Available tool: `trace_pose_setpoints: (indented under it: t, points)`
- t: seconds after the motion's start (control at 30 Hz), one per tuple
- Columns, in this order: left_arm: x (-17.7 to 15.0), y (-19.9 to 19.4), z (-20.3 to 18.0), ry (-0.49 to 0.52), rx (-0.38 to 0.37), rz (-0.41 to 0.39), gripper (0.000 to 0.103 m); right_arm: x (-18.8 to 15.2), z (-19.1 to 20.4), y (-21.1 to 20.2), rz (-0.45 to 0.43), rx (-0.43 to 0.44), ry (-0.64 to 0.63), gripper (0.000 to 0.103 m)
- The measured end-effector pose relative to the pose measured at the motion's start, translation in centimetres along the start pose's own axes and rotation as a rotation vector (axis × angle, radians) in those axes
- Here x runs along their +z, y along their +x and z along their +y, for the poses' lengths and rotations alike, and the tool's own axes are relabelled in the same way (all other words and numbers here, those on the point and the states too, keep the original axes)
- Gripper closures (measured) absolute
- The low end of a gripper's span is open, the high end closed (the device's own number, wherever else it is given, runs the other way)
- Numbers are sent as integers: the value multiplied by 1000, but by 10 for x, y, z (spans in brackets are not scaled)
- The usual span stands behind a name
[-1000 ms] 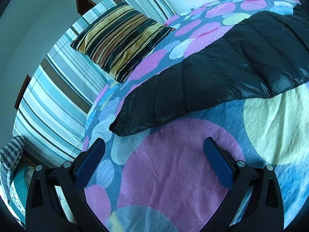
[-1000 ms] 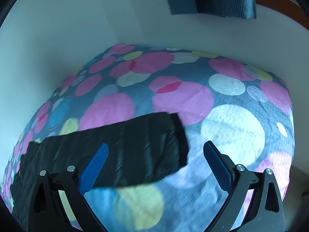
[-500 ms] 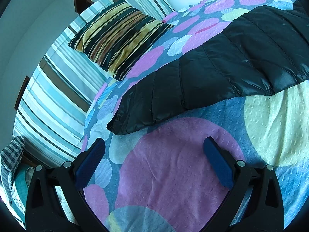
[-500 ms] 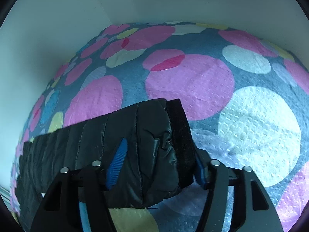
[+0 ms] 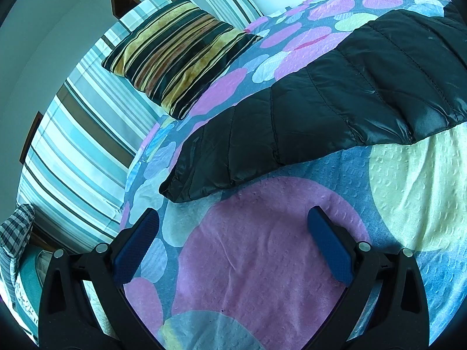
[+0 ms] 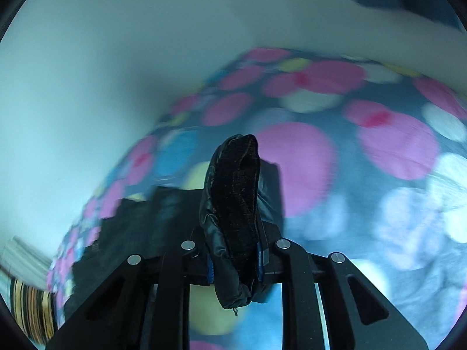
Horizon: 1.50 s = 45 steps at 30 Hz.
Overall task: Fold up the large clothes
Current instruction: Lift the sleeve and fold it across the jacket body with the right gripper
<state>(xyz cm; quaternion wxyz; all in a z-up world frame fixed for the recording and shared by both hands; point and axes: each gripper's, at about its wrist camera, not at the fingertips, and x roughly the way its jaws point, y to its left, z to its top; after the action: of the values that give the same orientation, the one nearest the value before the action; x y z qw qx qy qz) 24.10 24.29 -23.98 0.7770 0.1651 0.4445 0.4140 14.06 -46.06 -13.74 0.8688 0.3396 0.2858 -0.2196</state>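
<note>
A black quilted jacket [image 5: 335, 102] lies across the spotted bedspread [image 5: 262, 262], one sleeve end pointing toward the left gripper. My left gripper [image 5: 233, 233] hovers open just short of that sleeve end, nothing between its blue pads. In the right wrist view my right gripper [image 6: 235, 262] has its jaws closing on the other sleeve's cuff [image 6: 236, 192], which stands bunched up between the pads, lifted off the bed. The rest of the jacket [image 6: 151, 215] trails away blurred to the left below it.
A striped yellow and black cushion [image 5: 178, 55] rests on a blue striped sheet [image 5: 73, 145] at the bed's head. A pale wall [image 6: 102, 58] runs along the far side of the bed. A checked cloth [image 5: 14, 230] hangs at far left.
My right gripper came down over the sleeve's cuff, closed on it and lifted it, swinging leftward. The left gripper has stayed put and open.
</note>
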Motion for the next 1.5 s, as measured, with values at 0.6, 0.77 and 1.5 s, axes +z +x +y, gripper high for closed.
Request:
trace_pose_setpoints:
  t: [0.6, 0.77, 1.5]
  points:
    - [0, 5, 9, -33, -53, 22, 2, -132, 314, 76, 232, 369, -468, 84]
    - [0, 5, 9, -34, -54, 22, 2, -183, 361, 89, 315, 421, -565, 84]
    - [2, 5, 12, -30, -52, 23, 2, -300, 414, 144, 522, 403, -854, 84]
